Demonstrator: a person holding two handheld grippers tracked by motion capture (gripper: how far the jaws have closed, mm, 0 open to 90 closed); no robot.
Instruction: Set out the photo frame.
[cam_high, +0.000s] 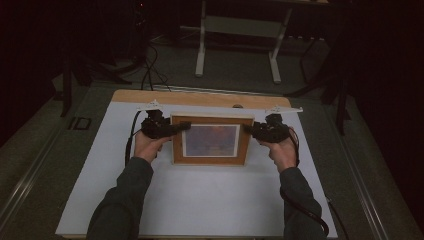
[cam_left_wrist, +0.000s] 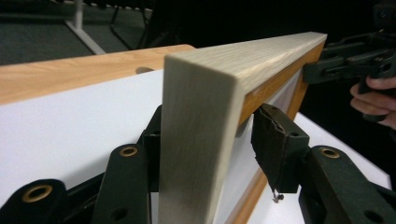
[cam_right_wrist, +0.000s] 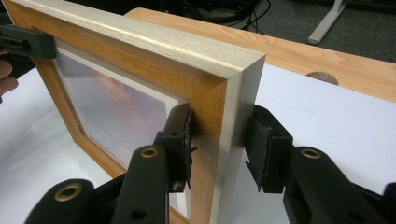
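Observation:
A wooden picture frame (cam_high: 210, 141) with a pale outer edge and a reddish, blurry picture stands upright over the white sheet (cam_high: 200, 200). My left gripper (cam_high: 182, 126) holds its left side near the top, and my right gripper (cam_high: 248, 129) holds its right side at the same height. In the left gripper view the frame's side edge (cam_left_wrist: 201, 140) sits between the pads (cam_left_wrist: 280, 149) of the left gripper (cam_left_wrist: 215, 140); the other gripper (cam_left_wrist: 345, 65) is at the far corner. In the right gripper view the right gripper (cam_right_wrist: 222, 144) clamps the frame (cam_right_wrist: 140, 51) front and back.
The sheet covers a wooden table top (cam_high: 200, 97) with a small round hole (cam_high: 237, 106) at its back edge. Behind it on the dark floor stand the pale legs of another table (cam_high: 200, 50) and some cables (cam_high: 150, 75).

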